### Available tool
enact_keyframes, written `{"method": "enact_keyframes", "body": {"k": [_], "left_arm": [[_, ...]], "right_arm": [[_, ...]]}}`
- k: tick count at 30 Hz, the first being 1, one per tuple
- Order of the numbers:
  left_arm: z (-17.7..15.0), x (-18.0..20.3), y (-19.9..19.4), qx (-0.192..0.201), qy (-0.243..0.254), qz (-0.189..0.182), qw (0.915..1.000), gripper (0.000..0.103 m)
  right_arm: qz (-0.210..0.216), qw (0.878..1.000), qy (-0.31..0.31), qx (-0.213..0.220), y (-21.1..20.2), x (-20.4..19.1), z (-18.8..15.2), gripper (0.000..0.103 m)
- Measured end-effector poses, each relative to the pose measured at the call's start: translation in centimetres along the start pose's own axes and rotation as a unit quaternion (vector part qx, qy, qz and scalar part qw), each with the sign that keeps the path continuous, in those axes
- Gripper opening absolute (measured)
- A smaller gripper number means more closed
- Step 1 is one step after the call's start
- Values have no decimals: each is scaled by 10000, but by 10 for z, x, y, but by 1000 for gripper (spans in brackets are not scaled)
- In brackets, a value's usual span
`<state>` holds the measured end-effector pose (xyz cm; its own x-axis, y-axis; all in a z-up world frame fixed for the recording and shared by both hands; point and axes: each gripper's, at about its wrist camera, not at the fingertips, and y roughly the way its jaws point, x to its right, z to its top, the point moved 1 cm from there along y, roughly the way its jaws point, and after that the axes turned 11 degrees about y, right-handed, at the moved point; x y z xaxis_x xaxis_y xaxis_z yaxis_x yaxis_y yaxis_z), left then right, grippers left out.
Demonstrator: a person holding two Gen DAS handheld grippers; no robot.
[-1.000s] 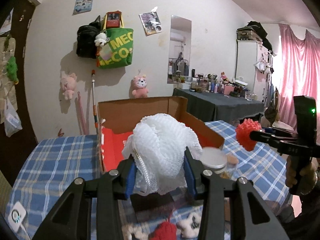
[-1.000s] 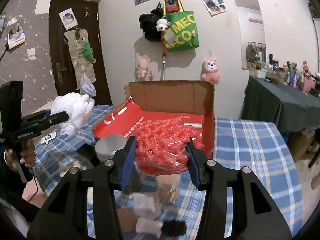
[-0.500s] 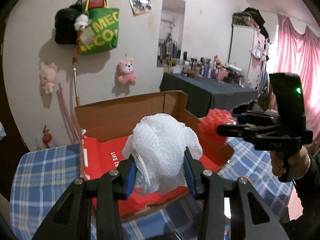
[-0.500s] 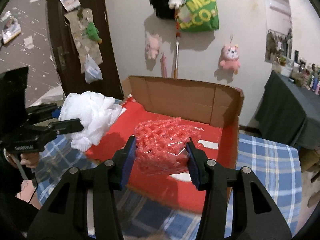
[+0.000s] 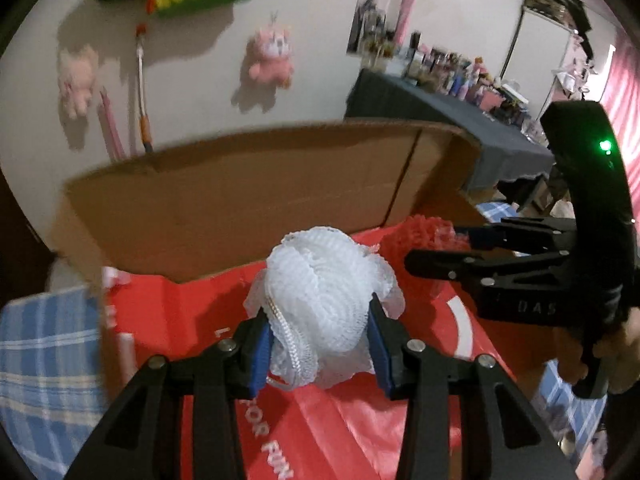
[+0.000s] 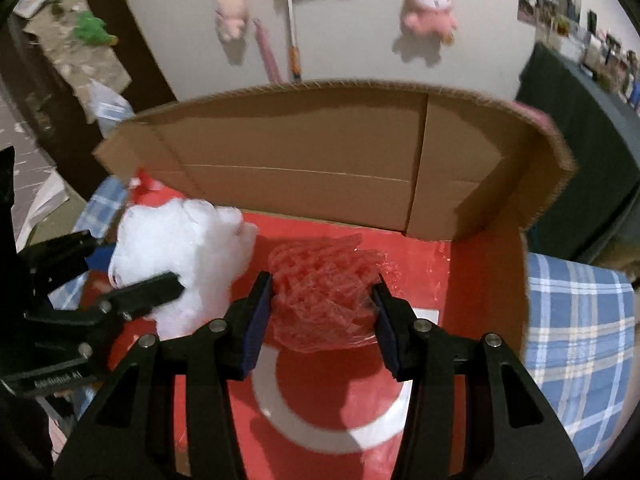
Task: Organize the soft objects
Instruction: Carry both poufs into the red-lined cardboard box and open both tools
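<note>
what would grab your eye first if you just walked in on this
Two mesh puffs held side by side over the open cardboard box with its bright red lining: a white bath puff clamped in the left tool, and a red bath puff in clear wrap clamped in the right tool. Behind the box, a pink plush toy hangs on the wall.

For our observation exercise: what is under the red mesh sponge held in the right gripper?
Under the red mesh sponge lies the cardboard box's red floor with a white ring; the part directly beneath is hidden.
</note>
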<state>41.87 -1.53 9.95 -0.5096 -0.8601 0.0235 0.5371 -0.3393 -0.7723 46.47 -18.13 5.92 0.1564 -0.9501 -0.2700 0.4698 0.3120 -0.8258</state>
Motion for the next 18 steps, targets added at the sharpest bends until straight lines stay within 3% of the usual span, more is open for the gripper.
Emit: {"method": "enact_keyframes", "body": {"k": [4,18], "left_arm": [[0,-7,24,-226,-164,45,9996,46],[0,-20,39,-211,-469,83,9986,57]], "right_arm": [[-240,9996,37,-140,23,1,9,46],[-367,9989,221,-205,36,5,18,52]]}}
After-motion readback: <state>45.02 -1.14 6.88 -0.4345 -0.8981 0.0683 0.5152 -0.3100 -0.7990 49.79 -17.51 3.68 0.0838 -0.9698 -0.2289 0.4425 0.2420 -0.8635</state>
